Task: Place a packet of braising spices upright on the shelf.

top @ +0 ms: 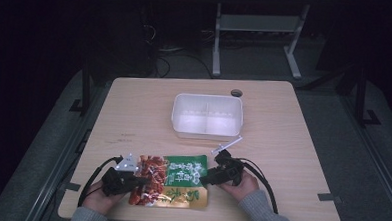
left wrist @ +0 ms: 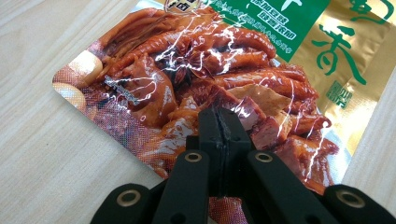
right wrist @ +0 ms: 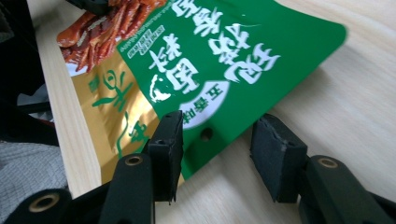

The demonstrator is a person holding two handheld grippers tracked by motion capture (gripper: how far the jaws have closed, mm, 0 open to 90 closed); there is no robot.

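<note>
- Table (top: 134,108): light wood, biggest thing here, dark floor around it.
- White plastic tub (top: 207,115) sits mid-table toward the far side, two compartments inside w/ a divider btwn them. Well apart from the grippers.
- Snack pouch (top: 173,180): flat on the near edge of the table, btwn the two hands. Green + gold w/ white lettering on the right half, photo of reddish braised food on the left half. Foil looks crinkly in the left gripper view (left wrist: 196,70).
- Left gripper (top: 140,179): jaws shut tight on the pouch's red-photo end, pads pinching the edge, see left gripper view (left wrist: 219,128).
- Right gripper (top: 204,180): at the pouch's green end, jaws apart. In the right gripper view (right wrist: 219,140) the green corner w/ the hang hole lies btwn the pads, not clamped.
- Small white strip (top: 227,144) lies on the table just past the right gripper, near the tub's front wall.
</note>
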